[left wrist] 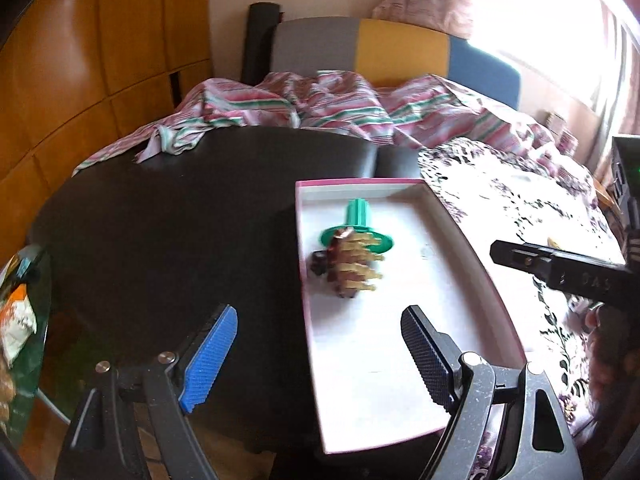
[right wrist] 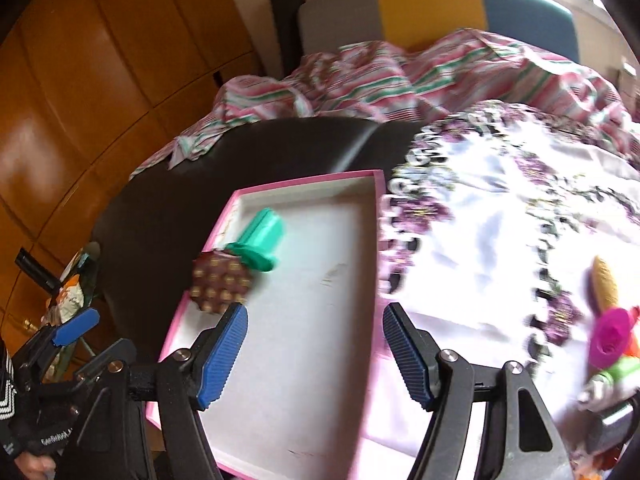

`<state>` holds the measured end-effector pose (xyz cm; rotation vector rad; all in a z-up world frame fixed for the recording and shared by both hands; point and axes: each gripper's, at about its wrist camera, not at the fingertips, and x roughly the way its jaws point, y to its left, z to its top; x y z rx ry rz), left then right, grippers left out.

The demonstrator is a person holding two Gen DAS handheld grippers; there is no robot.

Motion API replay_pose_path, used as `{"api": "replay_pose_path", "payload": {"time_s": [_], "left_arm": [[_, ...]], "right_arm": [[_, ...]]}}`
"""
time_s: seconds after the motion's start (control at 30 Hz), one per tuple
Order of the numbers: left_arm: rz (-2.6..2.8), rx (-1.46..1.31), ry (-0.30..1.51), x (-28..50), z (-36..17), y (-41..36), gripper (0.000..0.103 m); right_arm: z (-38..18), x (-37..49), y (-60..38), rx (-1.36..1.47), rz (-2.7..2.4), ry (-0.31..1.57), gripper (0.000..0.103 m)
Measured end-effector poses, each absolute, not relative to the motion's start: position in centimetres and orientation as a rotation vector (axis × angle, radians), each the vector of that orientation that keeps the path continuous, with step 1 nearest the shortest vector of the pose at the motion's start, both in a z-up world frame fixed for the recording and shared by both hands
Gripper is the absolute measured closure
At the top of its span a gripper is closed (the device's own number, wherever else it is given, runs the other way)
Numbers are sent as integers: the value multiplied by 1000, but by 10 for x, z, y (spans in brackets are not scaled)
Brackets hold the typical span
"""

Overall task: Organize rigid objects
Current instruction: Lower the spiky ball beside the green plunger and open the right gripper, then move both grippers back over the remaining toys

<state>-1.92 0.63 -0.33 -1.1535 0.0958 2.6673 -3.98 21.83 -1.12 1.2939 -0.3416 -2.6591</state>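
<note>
Tongs are two, the left gripper and right gripper, both spread apart and holding nothing. One pink-rimmed box lies ahead between them, holding one green peg toy and one brown studded piece. Right of the right tongs, blurred colourful toys sit on floral cloth.

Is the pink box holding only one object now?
No, the pink box holds two: a green plastic piece and a brown spiky piece.
</note>
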Motion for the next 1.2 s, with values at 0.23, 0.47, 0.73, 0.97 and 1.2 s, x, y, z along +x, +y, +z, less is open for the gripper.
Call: {"api": "replay_pose_path", "payload": {"time_s": [0.23, 0.47, 0.73, 0.97, 1.2], "left_arm": [[2575, -1084, 172, -18, 2, 48, 18], [2476, -1031, 245, -14, 5, 98, 18], [2365, -993, 342, -7, 0, 153, 18], [2267, -958, 413, 5, -7, 194, 18], [2175, -930, 477, 19, -12, 237, 19]], "right_arm": [[5, -4, 284, 1321, -2803, -387, 32], [13, 37, 367, 1381, -2971, -536, 32], [12, 94, 447, 1418, -3123, -787, 32], [12, 135, 481, 1414, -3148, -962, 32], [2, 157, 494, 1392, -3124, -1094, 32]]}}
